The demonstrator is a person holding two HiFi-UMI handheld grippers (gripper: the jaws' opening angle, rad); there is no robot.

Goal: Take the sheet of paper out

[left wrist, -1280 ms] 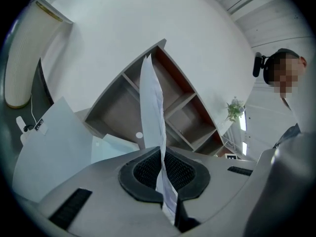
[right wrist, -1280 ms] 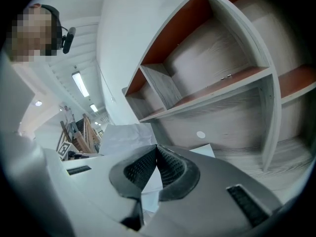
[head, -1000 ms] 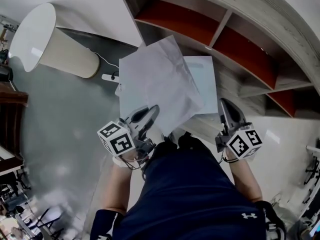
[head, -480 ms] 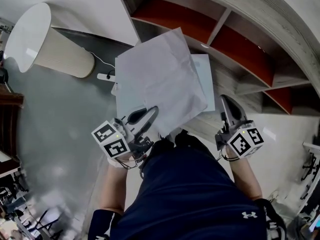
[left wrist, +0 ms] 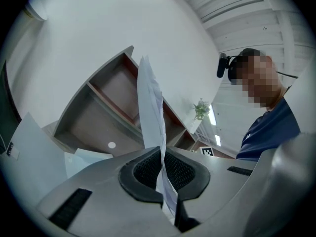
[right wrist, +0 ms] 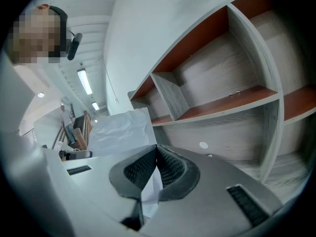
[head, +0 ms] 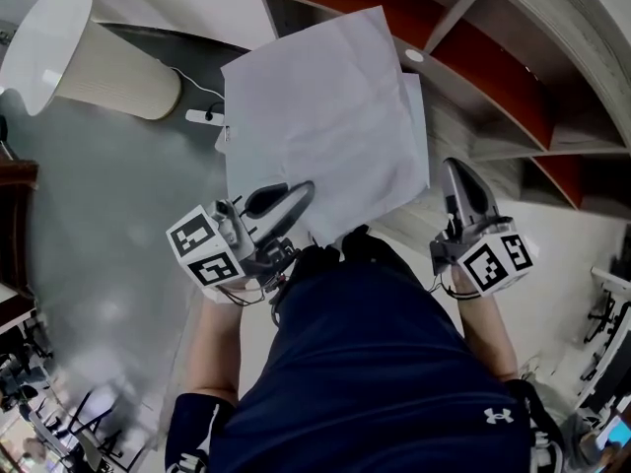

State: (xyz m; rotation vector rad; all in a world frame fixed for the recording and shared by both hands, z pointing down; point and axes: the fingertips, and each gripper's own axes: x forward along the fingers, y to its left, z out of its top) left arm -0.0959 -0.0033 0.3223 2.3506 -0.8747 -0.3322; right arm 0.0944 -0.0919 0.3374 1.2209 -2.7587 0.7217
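Note:
A large white sheet of paper (head: 320, 126) stands out over the shelf top, its near corner pinched in my left gripper (head: 304, 193), which is shut on it. In the left gripper view the paper (left wrist: 150, 98) runs edge-on up from between the closed pads of the left gripper (left wrist: 163, 168). Under the sheet lies a pale blue sleeve (head: 416, 101), mostly covered. My right gripper (head: 452, 168) sits at the sleeve's right side. In its own view the right gripper (right wrist: 155, 154) has its jaws together, with a thin white edge (right wrist: 148, 194) caught between them.
A curved grey shelf unit (head: 513, 57) with red-brown compartments stands ahead and to the right. A white cone-shaped lamp (head: 69, 52) and a power strip (head: 202, 116) are on the grey floor at the left. My dark shirt fills the lower middle.
The left gripper has lifted the paper, which now reaches farther over the shelf and hides more of the sleeve. The right gripper has stayed put.

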